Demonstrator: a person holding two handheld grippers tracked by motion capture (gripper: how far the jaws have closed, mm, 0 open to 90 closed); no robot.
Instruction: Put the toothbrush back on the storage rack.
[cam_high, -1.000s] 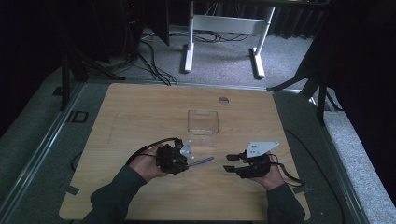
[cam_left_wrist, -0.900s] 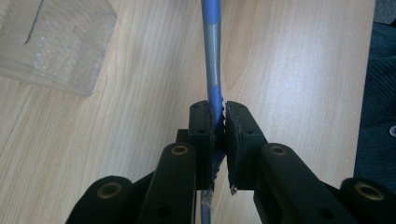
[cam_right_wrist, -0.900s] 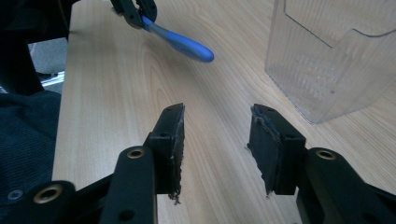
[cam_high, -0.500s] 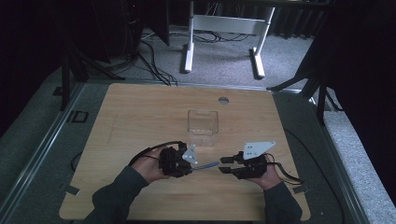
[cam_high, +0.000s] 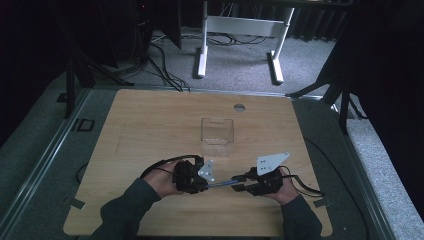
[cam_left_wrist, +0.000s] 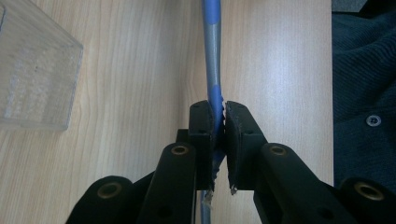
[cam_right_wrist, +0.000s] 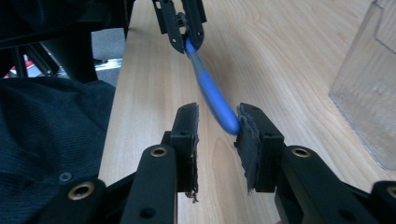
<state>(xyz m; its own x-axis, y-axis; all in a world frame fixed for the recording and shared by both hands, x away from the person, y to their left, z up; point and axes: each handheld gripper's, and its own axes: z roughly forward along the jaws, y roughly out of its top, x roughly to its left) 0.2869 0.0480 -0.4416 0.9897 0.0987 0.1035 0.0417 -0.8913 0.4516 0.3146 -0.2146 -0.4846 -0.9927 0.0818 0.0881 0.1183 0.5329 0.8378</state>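
Right hand-held gripper (cam_right_wrist: 217, 123) moved in, jaws wide around blue pen (cam_right_wrist: 212, 95); left hand-held gripper (cam_left_wrist: 217, 121) clamps pen; clear box (cam_high: 217, 135) empty.

High view overhead facing forward, gripper views close, facing each other

Wooden table (cam_high: 150, 130) with a round grommet hole (cam_high: 239, 107) near its far edge. Grey carpet (cam_high: 235, 55) beyond, white desk frame legs (cam_high: 202, 47) standing on it, black cables (cam_high: 162, 60) trailing across the floor. Dark stand legs (cam_high: 70, 80) at far left and right.
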